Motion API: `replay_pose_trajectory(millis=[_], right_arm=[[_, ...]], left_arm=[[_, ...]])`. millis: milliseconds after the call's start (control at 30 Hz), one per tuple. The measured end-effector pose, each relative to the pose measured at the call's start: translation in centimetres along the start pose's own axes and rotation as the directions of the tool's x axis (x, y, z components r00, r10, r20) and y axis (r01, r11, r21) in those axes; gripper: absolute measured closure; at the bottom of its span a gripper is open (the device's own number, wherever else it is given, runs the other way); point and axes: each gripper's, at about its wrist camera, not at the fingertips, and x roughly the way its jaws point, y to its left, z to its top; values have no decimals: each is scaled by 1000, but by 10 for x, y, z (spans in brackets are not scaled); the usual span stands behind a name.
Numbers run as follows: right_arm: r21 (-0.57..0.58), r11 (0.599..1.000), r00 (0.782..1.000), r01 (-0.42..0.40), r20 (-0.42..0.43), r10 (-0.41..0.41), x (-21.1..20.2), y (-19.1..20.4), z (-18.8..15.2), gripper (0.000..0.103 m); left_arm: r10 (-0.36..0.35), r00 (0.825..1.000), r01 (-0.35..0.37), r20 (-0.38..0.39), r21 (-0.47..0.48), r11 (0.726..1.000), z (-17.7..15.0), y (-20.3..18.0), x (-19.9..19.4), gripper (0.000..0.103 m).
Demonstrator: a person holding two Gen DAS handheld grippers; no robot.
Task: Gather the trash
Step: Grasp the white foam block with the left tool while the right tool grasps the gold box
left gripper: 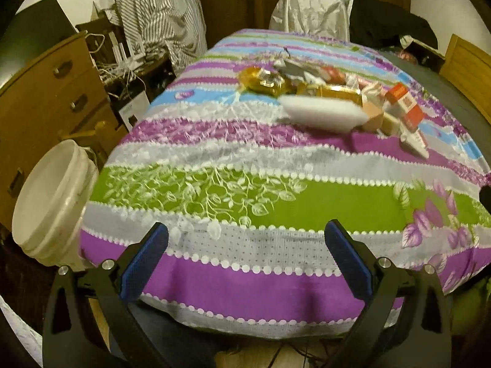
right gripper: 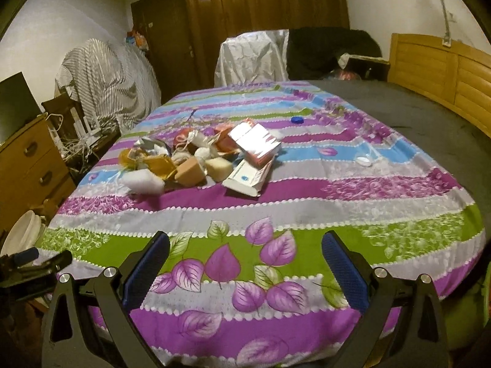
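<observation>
Heaped mid-bed on the striped floral bedsheet [right gripper: 276, 190]: crumpled wrappers, foam blocks and cardboard cartons [right gripper: 202, 153]; left, beside the bed, white plastic bucket [left gripper: 52, 202].

Bed [right gripper: 414, 128] covered by a sheet [right gripper: 307, 211] striped in purple, green, blue and grey with leaf motifs; grey bedding bare along the right edge. Toward the far left part lies a heap of trash [right gripper: 199, 153]: gold wrappers [left gripper: 270, 84], a white foam piece [left gripper: 325, 113], sponge blocks [right gripper: 190, 168], and red-and-white cartons [right gripper: 254, 150]. A blue cap [right gripper: 297, 119] lies beyond the heap; a small white item [right gripper: 363, 161] lies well apart, toward the right edge.
</observation>
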Motion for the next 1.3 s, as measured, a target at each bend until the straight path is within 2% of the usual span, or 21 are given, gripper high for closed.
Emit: replay_pose_trajectory(millis=[100, 200, 300, 367, 433, 500, 533, 600, 633, 667, 700, 733, 833, 933, 1033, 1067, 1100, 1133, 1167, 1233, 1300], right_arm=[[-35, 997, 998, -69, -16, 68, 18, 15, 7, 6], [-145, 979, 989, -144, -2, 145, 39, 42, 29, 9], [-278, 939, 978, -200, 9, 210, 70, 69, 61, 26], [-357, 897, 964, -262, -58, 259, 104, 83, 86, 44], [-428, 838, 941, -339, -156, 301, 139, 97, 103, 45], [-512, 773, 927, -375, -228, 298, 169, 110, 114, 45], [-533, 742, 912, -408, -269, 308, 179, 116, 116, 45], [-574, 695, 900, -434, -309, 307, 191, 129, 118, 46], [-614, 667, 906, -422, -316, 282, 198, 137, 116, 53], [-643, 654, 916, -398, -318, 245, 206, 141, 111, 81], [-644, 650, 912, -403, -343, 225, 214, 146, 107, 91], [-621, 657, 898, -428, -375, 231, 215, 152, 102, 92], [-624, 627, 883, -467, -370, 289, 181, 171, 75, 92], [-551, 645, 846, -529, -401, 352, 143, 178, 49, 92], [-397, 726, 818, -561, -400, 414, 115, 160, 37, 92], [-339, 763, 823, -550, -379, 424, 108, 149, 36, 92], [-307, 799, 842, -517, -353, 409, 103, 140, 37, 92], [-293, 845, 881, -447, -308, 359, 96, 129, 36, 92], [-270, 879, 906, -393, -279, 319, 91, 117, 36, 92], [-162, 929, 921, -332, -270, 281, 86, 85, 33, 92], [-109, 947, 922, -303, -284, 262, 86, 62, 30, 92]], left_arm=[[-1, 1000, 1, -29, -2, 1000, -2, 0, 11, 5], [-5, 999, 4, -49, -12, 1000, -2, 3, 20, 5], [-2, 998, 0, -61, -25, 1000, -2, 8, 25, 5], [2, 997, -5, -74, -38, 999, -2, 13, 30, 5], [4, 996, -8, -88, -50, 999, -2, 18, 34, 5], [5, 995, -12, -102, -66, 998, -2, 25, 39, 5], [3, 994, -12, -112, -81, 997, -2, 30, 41, 5], [-4, 992, -9, -124, -105, 994, -2, 36, 46, 5], [-9, 991, -7, -133, -118, 993, -1, 39, 49, 5], [-14, 990, -3, -137, -127, 992, -1, 41, 51, 5], [-16, 990, -2, -138, -129, 992, -1, 42, 52, 5], [-13, 991, -4, -132, -128, 992, 0, 43, 52, 5], [0, 993, -17, -121, -138, 990, 0, 51, 50, 5], [5, 992, -25, -129, -159, 987, -2, 60, 52, 5], [7, 992, -30, -127, -174, 984, -5, 67, 49, 5], [6, 992, -29, -128, -179, 984, -5, 69, 49, 5], [2, 992, -26, -128, -182, 983, -6, 70, 49, 5], [-9, 992, -14, -125, -185, 983, -6, 71, 48, 5], [-19, 993, -4, -120, -186, 983, -7, 72, 46, 5], [-29, 994, 9, -106, -182, 983, -8, 70, 42, 5], [-39, 995, 23, -90, -175, 984, -7, 66, 38, 5]])
